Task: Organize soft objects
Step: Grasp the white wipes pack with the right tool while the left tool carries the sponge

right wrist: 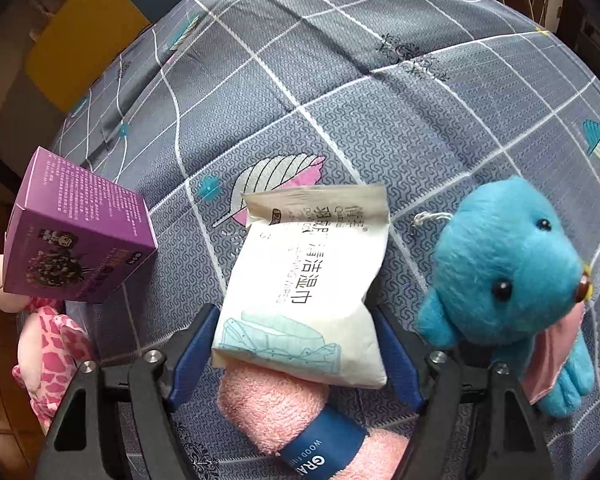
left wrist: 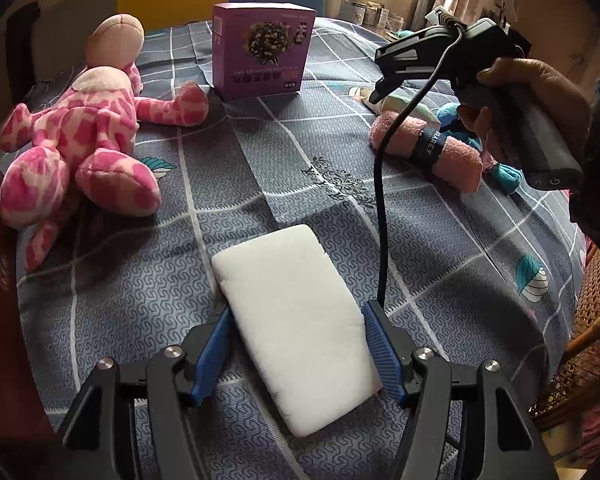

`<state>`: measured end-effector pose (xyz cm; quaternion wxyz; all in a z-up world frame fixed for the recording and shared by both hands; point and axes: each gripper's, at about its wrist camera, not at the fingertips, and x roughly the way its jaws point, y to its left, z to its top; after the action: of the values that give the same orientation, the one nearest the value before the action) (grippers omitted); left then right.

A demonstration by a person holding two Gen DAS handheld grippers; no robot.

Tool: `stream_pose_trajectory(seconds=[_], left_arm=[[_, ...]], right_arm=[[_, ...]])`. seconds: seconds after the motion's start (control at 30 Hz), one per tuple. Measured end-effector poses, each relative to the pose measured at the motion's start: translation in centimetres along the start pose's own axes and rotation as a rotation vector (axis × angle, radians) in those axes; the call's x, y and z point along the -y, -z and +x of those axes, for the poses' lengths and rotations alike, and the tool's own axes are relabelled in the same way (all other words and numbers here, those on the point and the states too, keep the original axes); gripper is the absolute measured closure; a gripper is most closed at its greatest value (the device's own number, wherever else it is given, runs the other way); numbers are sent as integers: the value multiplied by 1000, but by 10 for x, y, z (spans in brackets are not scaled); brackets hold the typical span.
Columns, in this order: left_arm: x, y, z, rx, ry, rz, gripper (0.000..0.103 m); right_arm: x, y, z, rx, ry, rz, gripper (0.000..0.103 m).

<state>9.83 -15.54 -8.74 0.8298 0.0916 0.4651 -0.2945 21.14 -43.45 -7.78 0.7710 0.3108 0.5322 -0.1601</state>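
Note:
A white sponge pad [left wrist: 296, 320] lies on the grey patterned cloth between the fingers of my left gripper [left wrist: 298, 344]; the jaws stand open around it, close to its sides. My right gripper [right wrist: 296, 344] is open over a white wipes packet [right wrist: 304, 292], which rests partly on a rolled pink towel with a blue band [right wrist: 284, 412]. A blue plush bear [right wrist: 504, 280] lies just right of it. In the left wrist view the right gripper [left wrist: 384, 76] hovers above the pink towel [left wrist: 432, 148]. A pink spotted plush [left wrist: 76, 140] lies at the left.
A purple box [left wrist: 262, 50] stands upright at the back of the table, also in the right wrist view [right wrist: 76, 240]. A dark red box edge [left wrist: 0, 300] is at the left. A wicker chair [left wrist: 588, 344] stands at the right. Yellow and blue chairs stand behind.

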Motion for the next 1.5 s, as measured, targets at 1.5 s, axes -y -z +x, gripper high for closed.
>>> stream_pose_trajectory(seconds=[1.5], left_arm=[[-63, 31, -150, 269, -238, -176, 42]], right_arm=[[-54, 203, -25, 131, -60, -652, 32]])
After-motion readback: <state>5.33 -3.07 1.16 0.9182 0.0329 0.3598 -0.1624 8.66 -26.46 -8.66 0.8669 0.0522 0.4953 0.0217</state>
